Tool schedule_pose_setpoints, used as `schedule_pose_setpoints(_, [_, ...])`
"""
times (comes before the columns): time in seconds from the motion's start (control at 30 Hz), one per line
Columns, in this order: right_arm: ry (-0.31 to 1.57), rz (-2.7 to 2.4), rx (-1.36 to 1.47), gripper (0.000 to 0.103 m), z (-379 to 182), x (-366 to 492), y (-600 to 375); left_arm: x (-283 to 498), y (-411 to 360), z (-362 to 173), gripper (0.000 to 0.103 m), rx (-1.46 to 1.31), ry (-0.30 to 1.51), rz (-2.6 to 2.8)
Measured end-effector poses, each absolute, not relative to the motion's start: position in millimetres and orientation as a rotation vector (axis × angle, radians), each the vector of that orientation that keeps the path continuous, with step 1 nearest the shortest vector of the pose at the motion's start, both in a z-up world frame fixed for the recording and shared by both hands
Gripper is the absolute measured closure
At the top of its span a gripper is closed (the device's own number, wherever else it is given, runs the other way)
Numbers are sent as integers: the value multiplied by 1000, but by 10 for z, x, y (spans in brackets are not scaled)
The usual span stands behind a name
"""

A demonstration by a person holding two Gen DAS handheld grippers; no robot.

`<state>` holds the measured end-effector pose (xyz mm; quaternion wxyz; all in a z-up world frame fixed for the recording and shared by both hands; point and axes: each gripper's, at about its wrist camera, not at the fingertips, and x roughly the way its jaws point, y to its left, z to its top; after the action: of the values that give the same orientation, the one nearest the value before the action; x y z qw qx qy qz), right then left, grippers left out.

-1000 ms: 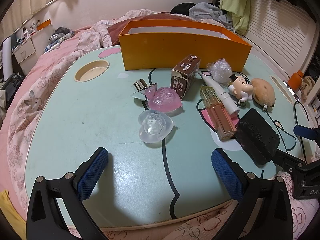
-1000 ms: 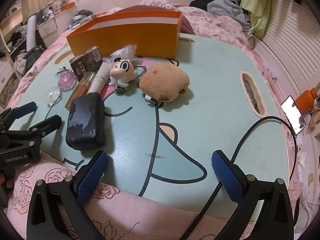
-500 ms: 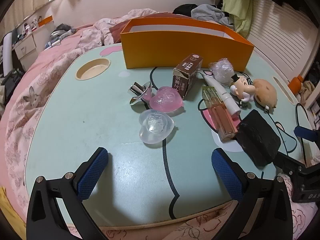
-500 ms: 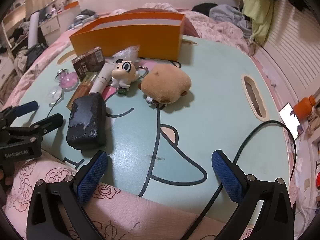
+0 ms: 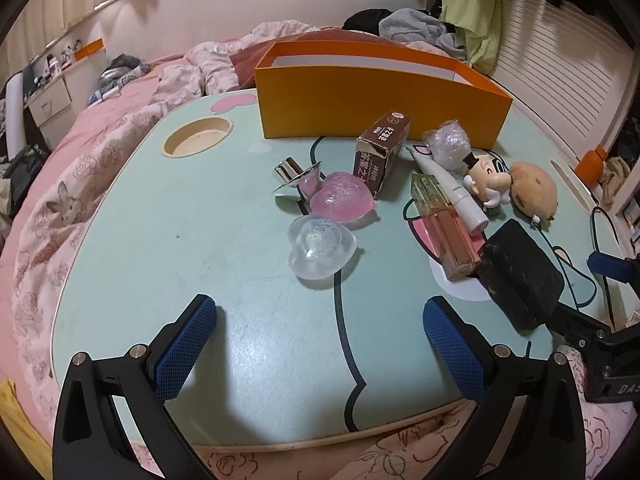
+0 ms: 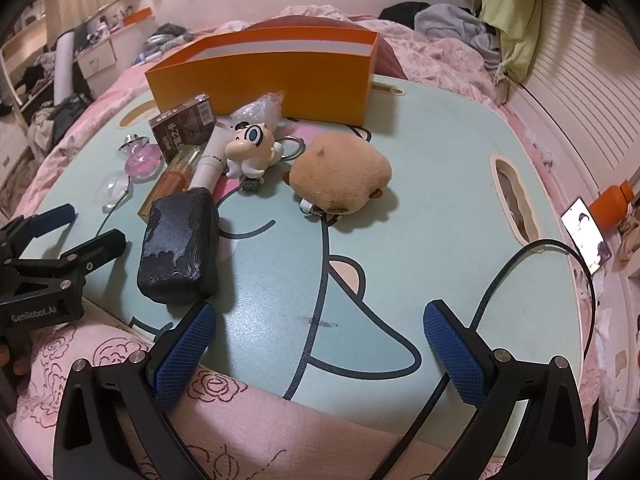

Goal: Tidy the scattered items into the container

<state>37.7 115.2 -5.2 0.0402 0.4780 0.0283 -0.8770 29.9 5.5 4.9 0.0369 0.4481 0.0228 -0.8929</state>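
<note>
An orange box (image 5: pixel 380 92) (image 6: pixel 276 76) stands open-topped at the far side of a mint table (image 5: pixel 200 220) (image 6: pixel 440 184). Before it lie a clear heart (image 5: pixel 320 246), a pink heart bottle (image 5: pixel 342 200), a brown carton (image 5: pixel 380 152) (image 6: pixel 184 130), an amber bottle (image 5: pixel 444 232), a white tube (image 5: pixel 452 192), a wrapped bundle (image 5: pixel 448 148), a cartoon figure (image 6: pixel 252 152), a tan plush (image 6: pixel 340 176) and a black case (image 6: pixel 180 248) (image 5: pixel 520 276). My left gripper (image 5: pixel 320 348) is open near the front edge, short of the clear heart. My right gripper (image 6: pixel 320 352) is open, empty, right of the case.
A black cable (image 6: pixel 520 264) loops across the table's right front. Cut-outs sit in the table: a round one (image 5: pixel 198 142) at far left, a slot (image 6: pixel 514 200) at right. A phone (image 6: pixel 586 232) and orange bottle (image 6: pixel 614 204) lie beyond the right edge. Pink bedding (image 5: pixel 80 160) surrounds the table.
Both grippers have crept slightly forward and up, so the table items sit a little lower in view. Jaws stay open; nothing was touched.
</note>
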Motion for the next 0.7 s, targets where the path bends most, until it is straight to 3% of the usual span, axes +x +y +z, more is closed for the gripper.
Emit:
schedule_pose_setpoints(0.43, [19, -2681, 1459, 0, -55, 359, 1205, 287, 156, 114, 0, 1346, -12, -2765])
schedule_pose_setpoints(0.7, [59, -2683, 1460, 0, -58, 376, 1120, 292, 67, 71, 0, 1360, 44, -2750])
